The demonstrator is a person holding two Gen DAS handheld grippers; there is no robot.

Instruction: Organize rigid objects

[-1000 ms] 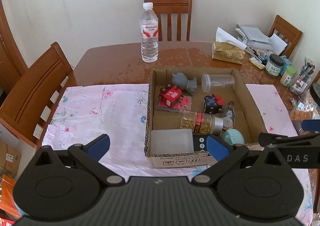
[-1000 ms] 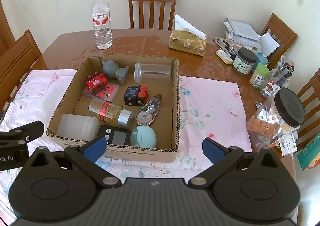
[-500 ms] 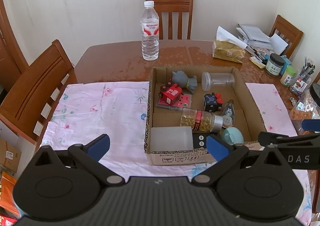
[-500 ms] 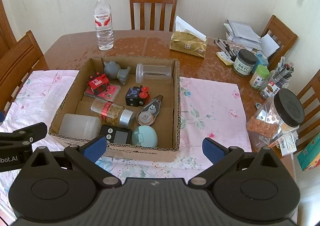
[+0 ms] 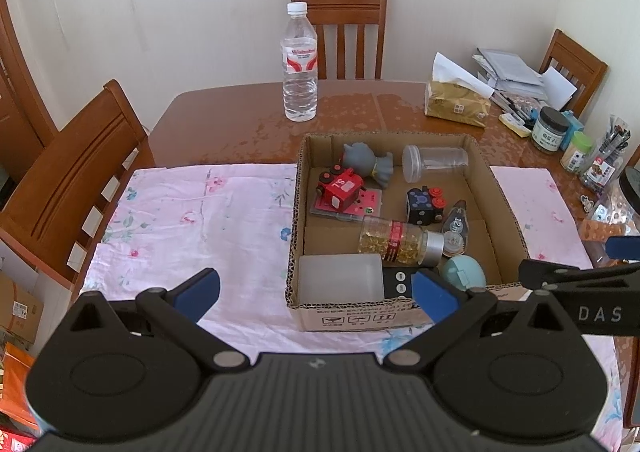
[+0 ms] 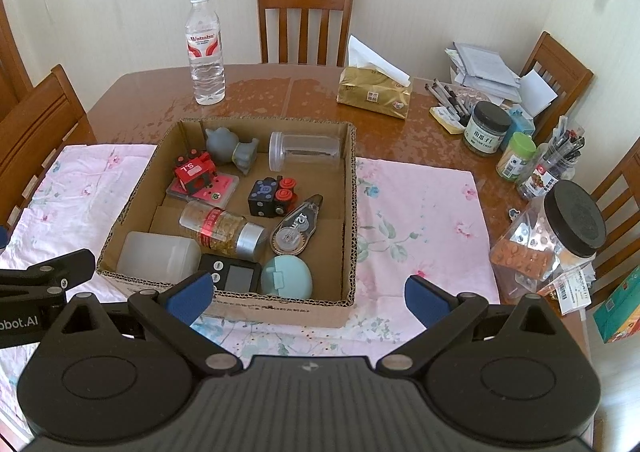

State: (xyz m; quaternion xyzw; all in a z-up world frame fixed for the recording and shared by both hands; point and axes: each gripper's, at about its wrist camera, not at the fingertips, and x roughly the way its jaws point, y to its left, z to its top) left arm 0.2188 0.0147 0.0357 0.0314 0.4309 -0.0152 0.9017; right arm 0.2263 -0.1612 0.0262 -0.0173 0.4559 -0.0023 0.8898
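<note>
A cardboard box [image 5: 508, 207] [image 6: 350, 211] sits on a pink floral cloth. It holds a grey figurine [image 6: 228, 143], a red toy train [image 6: 194, 171], a clear jar [image 6: 304, 149], a black-and-red cube toy [image 6: 272, 197], a capsule bottle [image 6: 222, 228], a tape dispenser [image 6: 296, 230], a frosted white container [image 6: 158, 256], a black timer [image 6: 232, 274] and a teal round case [image 6: 286, 276]. My left gripper [image 5: 316, 294] is open and empty, in front of the box's near left corner. My right gripper [image 6: 306, 298] is open and empty, above the box's near wall.
A water bottle [image 6: 205, 49] stands behind the box. A gold tissue pack [image 6: 374, 95] lies at the back right. Jars, pens and papers [image 6: 500, 119] crowd the right edge, with a black-lidded snack jar [image 6: 560, 236]. Wooden chairs [image 5: 76, 167] surround the table.
Both grippers have drawn back and risen slightly, so the box sits a little lower and farther in view. Both stay open and empty.
</note>
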